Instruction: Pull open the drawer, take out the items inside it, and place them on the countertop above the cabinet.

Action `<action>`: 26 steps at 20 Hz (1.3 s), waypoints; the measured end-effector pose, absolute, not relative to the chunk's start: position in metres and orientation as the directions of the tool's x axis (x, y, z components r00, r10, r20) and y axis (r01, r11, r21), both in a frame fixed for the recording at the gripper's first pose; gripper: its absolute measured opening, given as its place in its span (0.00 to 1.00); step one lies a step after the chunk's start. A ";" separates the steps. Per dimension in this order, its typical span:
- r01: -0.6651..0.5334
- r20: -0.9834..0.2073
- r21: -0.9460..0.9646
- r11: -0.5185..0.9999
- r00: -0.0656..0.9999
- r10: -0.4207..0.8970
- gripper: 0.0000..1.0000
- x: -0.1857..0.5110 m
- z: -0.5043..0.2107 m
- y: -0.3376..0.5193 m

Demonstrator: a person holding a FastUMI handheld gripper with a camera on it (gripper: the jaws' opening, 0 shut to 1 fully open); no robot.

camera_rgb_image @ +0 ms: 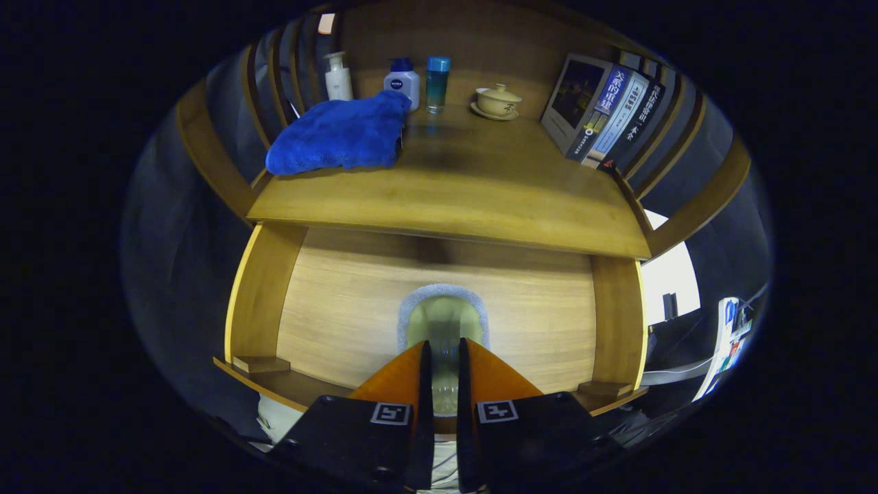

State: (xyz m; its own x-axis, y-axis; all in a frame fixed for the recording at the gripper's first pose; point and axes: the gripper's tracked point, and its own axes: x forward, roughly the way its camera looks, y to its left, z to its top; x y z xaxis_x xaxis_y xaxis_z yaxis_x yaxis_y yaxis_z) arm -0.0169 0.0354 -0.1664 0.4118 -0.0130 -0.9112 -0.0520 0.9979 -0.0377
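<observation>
- Here the hand-held gripper (443, 350) points at the front of a wooden drawer (343, 309) below the counter (480, 199).
- Its two fingers stand close together with only a narrow gap between them, and their tips reach the cut-out handle (443, 305) in the middle of the drawer front.
- The handle is an arched opening with a pale grey rim; the fingertips sit at its lower edge, and I cannot tell whether they touch the rim or grip anything.
- Something clear and glassy shows in the gap between the fingers, too dim to name.
- The drawer front lies flush between the cabinet's two side posts (257, 295), so the drawer looks closed and its contents are hidden.
- On the counter, beyond the fingers, a blue towel (339, 134) lies bunched at the left side.
- Behind the towel, against the back wall, stand a white pump bottle (337, 75), a white bottle with a dark blue cap (402, 79) and a clear blue bottle (437, 84) in a row.
- Just right of those bottles sits a small lidded tea bowl on a saucer (497, 101).
- At the counter's right side a row of books (603, 113) leans against the slatted side rail.
</observation>
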 end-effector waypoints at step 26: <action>0.086 -0.828 -0.109 0.990 0.544 -0.139 0.22 0.188 -0.116 -0.006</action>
